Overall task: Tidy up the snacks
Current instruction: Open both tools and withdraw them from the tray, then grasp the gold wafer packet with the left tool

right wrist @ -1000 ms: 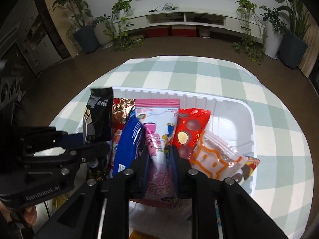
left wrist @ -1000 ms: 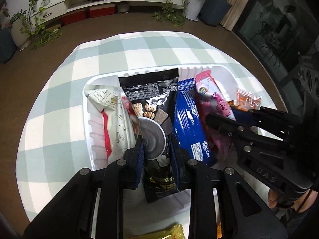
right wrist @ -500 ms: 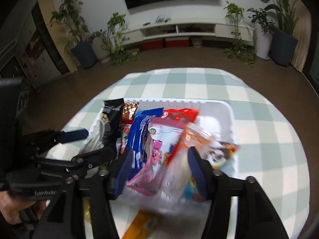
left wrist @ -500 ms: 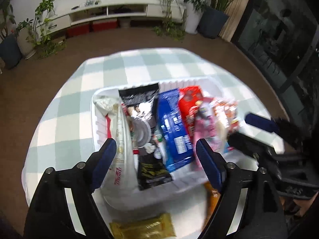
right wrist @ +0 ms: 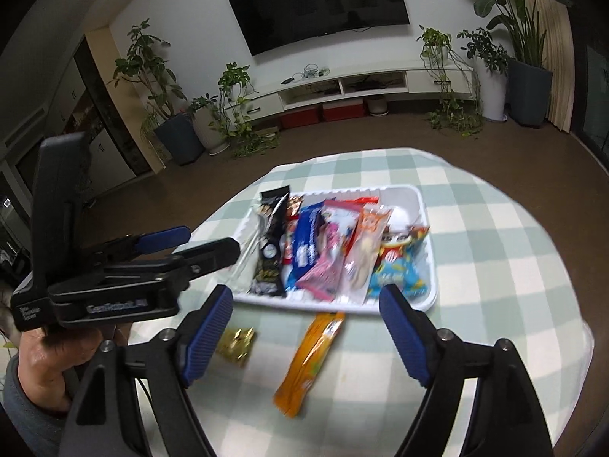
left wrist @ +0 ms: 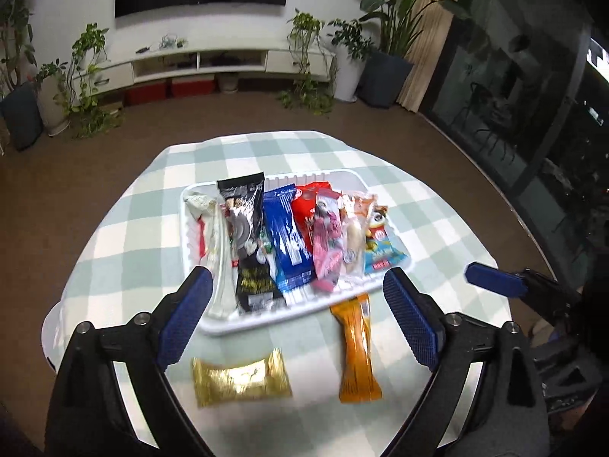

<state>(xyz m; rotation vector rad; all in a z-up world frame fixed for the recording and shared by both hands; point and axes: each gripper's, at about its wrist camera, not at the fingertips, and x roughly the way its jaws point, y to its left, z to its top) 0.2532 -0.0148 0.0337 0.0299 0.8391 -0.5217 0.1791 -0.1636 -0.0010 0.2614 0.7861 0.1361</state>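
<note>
A white tray [left wrist: 213, 325] on the checked table holds several snack packets side by side: a black one [left wrist: 247, 236], a blue one [left wrist: 285, 236], a pink one [left wrist: 325, 240]. In front of the tray lie a gold packet [left wrist: 239, 377] and an orange packet [left wrist: 356, 346]. My left gripper [left wrist: 298, 316] hangs above the table's near side, its jaws opening, nothing between them. My right gripper [right wrist: 306, 327] is likewise raised with jaws opening and empty, above the orange packet [right wrist: 310, 358] and gold packet [right wrist: 236, 344]. The tray [right wrist: 428, 228] lies beyond.
The round table wears a green-and-white checked cloth [left wrist: 125, 243]. A hand [right wrist: 49, 358] holds the left gripper at the left of the right wrist view. Potted plants and a low white TV cabinet [right wrist: 342, 87] stand far behind, across brown floor.
Both grippers let go of the packets they held in the tray, opened wide, and drew back and up. The tray now looks smaller, and the gold and orange packets came into view.
</note>
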